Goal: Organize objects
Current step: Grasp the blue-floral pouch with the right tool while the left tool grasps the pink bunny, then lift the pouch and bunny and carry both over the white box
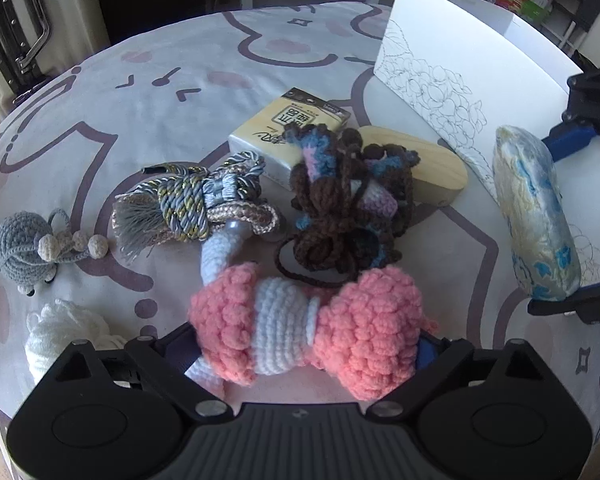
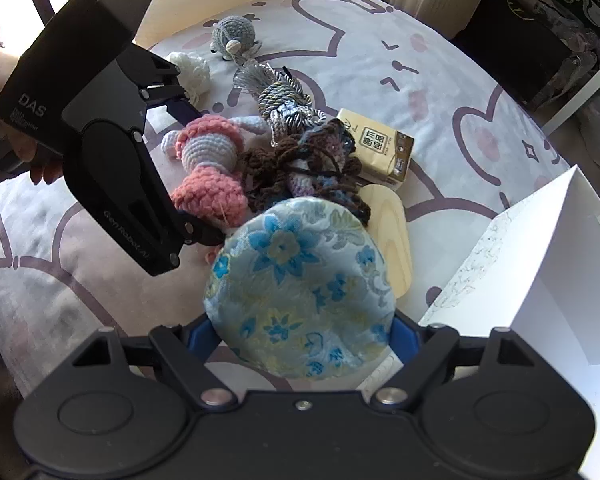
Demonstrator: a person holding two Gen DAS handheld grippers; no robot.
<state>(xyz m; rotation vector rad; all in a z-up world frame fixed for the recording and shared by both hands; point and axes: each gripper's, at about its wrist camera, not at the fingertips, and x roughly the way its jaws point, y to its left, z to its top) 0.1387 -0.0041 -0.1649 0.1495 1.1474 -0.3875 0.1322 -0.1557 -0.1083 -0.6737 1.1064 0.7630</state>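
Observation:
My left gripper (image 1: 308,344) is shut on a pink and pale-blue crochet toy (image 1: 300,320), held just above the patterned cloth; it also shows in the right wrist view (image 2: 210,160). My right gripper (image 2: 300,332) is shut on a round blue floral cushion (image 2: 300,292), seen edge-on in the left wrist view (image 1: 536,216). A brown and blue yarn bundle (image 1: 348,216), a grey-gold tassel cord (image 1: 192,200), a tissue pack (image 1: 288,128) and a wooden oval (image 1: 424,168) lie in the middle.
A white open box (image 2: 540,264) with a flower drawing stands at the right. A grey crochet mouse (image 1: 24,248) and white yarn (image 1: 64,332) lie at the left. A suitcase (image 1: 16,40) stands beyond the table's edge.

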